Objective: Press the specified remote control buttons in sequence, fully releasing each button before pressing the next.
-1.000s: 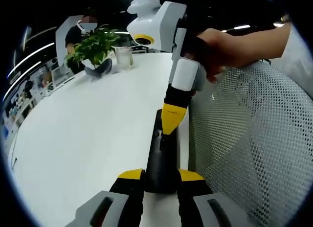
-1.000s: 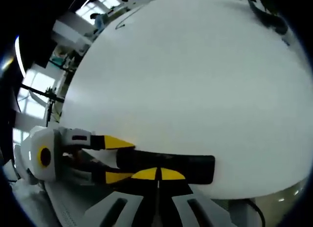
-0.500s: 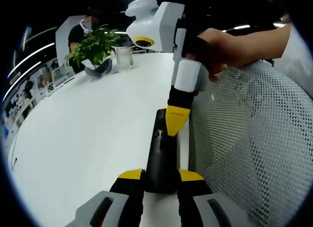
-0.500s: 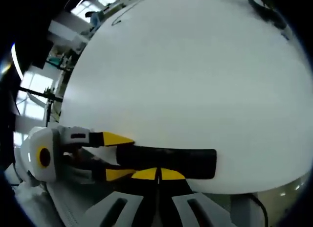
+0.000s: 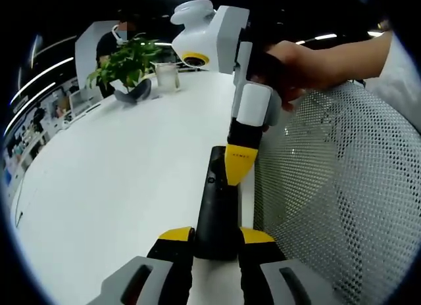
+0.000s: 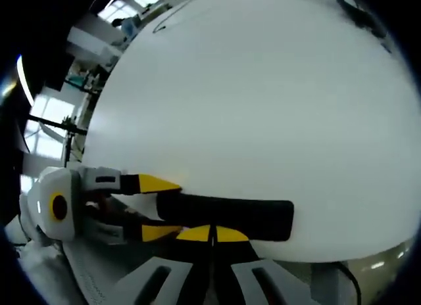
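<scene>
I hold the slim black remote control [image 5: 217, 206] steady at the near edge of the round white counter [image 5: 118, 180], my left gripper [image 5: 217, 236] clenched on its near end with a yellow-tipped jaw on either side. In the right gripper view the remote control [image 6: 227, 216] lies crosswise just above my right gripper [image 6: 212, 234], whose two yellow tips meet along a thin seam, so that gripper is closed on nothing and serves as a single pressing point. In the left gripper view the right gripper [image 5: 240, 167] comes down from above, held by my hand [image 5: 296, 65], and its yellow tip sits against the upper face of the remote, over the button area; I cannot make out single buttons or tell whether the tip is bearing down or merely resting. I judge this to be the middle of a press in the sequence. The next move calls for lifting the tip straight off until it is clear of the button, then shifting it along the remote to the next target and pressing squarely, without sliding the remote toward the counter's edge. A white mesh chair back [image 5: 342, 200] stands just beside the counter, and a green potted plant [image 5: 125, 65] with a clear glass jar [image 5: 166, 76] sits well apart at the far side.
</scene>
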{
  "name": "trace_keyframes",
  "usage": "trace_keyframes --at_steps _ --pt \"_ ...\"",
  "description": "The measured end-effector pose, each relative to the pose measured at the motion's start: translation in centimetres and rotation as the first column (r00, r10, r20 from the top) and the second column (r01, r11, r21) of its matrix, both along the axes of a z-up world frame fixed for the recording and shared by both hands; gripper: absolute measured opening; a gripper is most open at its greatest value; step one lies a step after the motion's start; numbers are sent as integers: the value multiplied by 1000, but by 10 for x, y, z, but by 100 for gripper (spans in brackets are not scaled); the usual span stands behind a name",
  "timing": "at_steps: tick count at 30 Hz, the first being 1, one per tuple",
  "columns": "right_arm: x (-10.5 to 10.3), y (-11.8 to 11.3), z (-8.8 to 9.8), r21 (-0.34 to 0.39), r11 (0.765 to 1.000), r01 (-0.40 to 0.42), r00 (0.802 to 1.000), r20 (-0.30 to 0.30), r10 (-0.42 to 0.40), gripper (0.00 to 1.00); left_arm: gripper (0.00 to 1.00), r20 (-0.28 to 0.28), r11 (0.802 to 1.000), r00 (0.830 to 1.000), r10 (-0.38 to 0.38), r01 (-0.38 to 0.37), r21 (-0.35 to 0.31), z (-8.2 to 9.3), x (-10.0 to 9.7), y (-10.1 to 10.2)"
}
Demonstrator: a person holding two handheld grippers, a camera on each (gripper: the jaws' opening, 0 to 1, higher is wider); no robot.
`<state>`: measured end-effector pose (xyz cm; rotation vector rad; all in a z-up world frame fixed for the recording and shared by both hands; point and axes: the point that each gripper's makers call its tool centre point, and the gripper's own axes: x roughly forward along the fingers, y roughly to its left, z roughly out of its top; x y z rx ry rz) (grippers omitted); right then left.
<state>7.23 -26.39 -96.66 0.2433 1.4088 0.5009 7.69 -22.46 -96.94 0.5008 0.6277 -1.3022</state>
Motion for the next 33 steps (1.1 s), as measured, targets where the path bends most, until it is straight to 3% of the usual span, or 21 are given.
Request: trace_keyframes --at_steps 5,33 --pt "0 0 -1 -29 999 -33 999 26 34 0 26 2 1000 1000 -1 1 0 0 0 0" --pt "0 0 0 -4 1000 13 999 46 -13 0 26 1 1000 1000 1 -1 4 1 -1 1"
